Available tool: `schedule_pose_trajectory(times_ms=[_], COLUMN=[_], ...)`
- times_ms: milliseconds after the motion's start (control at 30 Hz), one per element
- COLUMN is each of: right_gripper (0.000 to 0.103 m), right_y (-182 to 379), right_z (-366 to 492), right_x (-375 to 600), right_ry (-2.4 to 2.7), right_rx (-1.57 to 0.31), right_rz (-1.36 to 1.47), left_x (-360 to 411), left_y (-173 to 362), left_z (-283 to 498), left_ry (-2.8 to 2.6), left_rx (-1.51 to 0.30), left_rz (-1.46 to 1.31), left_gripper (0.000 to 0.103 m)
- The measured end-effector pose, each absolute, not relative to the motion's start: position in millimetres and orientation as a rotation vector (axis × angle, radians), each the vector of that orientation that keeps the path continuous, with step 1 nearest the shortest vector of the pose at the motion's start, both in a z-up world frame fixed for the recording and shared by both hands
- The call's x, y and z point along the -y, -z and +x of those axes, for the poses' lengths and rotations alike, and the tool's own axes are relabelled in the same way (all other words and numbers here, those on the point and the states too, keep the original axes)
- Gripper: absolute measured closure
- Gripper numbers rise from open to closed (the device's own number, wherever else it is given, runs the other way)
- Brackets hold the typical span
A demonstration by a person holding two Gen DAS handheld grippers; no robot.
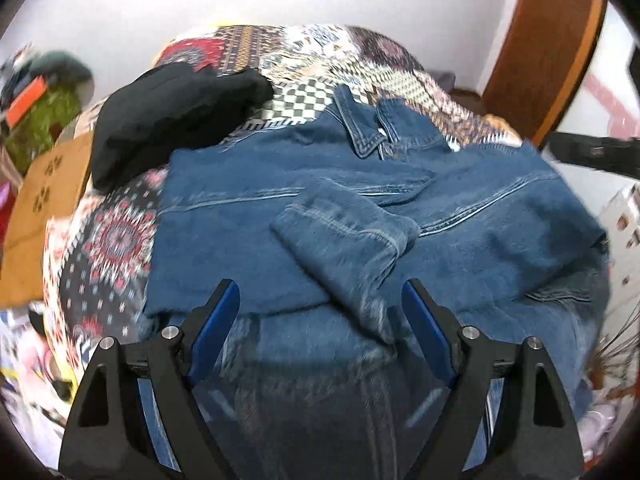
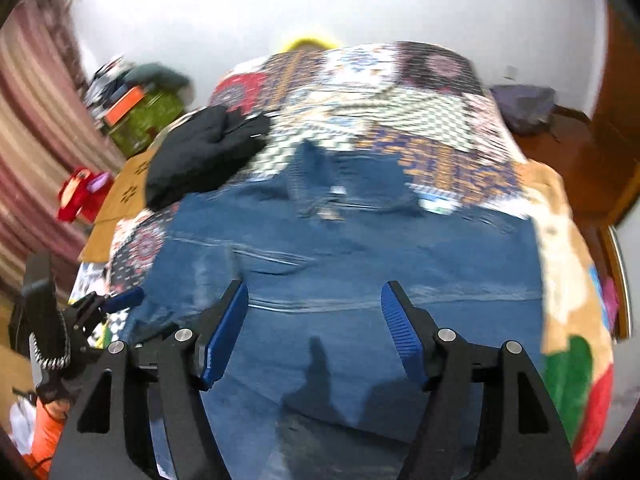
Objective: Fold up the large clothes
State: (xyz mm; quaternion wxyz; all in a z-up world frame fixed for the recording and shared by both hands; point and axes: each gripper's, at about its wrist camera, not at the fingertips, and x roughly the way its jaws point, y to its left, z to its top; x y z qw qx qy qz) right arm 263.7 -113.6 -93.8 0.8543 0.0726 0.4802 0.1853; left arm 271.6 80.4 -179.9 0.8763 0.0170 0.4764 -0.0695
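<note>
A blue denim jacket (image 1: 248, 240) lies spread on the patterned bedspread (image 1: 116, 240), collar (image 1: 364, 132) toward the far side. One sleeve (image 1: 344, 248) is folded across its middle. My left gripper (image 1: 320, 300) is open and empty just above the jacket's near part, the sleeve between its blue pads. In the right wrist view the jacket (image 2: 360, 248) is blurred; my right gripper (image 2: 314, 300) is open and empty above its near half. The left gripper (image 2: 120, 300) also shows there at the jacket's left edge.
A folded black garment (image 1: 176, 116) lies on the bed at the jacket's far left, also in the right wrist view (image 2: 204, 156). A cardboard box (image 1: 40, 208) and clutter stand left of the bed. A wooden door (image 1: 548, 48) is at the right.
</note>
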Motion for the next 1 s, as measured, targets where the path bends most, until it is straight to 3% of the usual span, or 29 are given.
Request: schedule_pose_trajectory(times_ms=[300, 433, 533, 567, 700, 833, 1000], right_gripper=[0.037, 0.037, 0.037, 0.037, 0.037, 0.037, 0.037], right_y=[118, 127, 126, 124, 119, 134, 157], right_z=[253, 252, 252, 251, 250, 248, 249], right_x=[205, 221, 224, 227, 223, 212, 196], right_ry=[-0.183, -0.164, -0.142, -0.138, -0.127, -0.148, -0.158], right_rx=[-1.029, -1.065, -1.058, -1.049, -1.014, -1.051, -1.123], right_rz=[0.309, 0.346, 0.332, 0.324, 0.295, 0.302, 0.257], left_x=[-39, -49, -60, -68, -93, -105, -123], left_y=[228, 220, 207, 198, 154, 116, 119], left_z=[311, 325, 332, 336, 345, 344, 343], left_ry=[0.162, 0.152, 0.147, 0.160, 0.199, 0.190, 0.135], left_rx=[-1.070, -1.063, -1.051, -1.040, -0.949, -0.834, -0.825], left_rz=[0.235, 0.177, 0.117, 0.068, -0.095, -0.090, -0.057], left_gripper=[0.020, 0.045, 0.073, 0.079, 0.081, 0.081, 0.081])
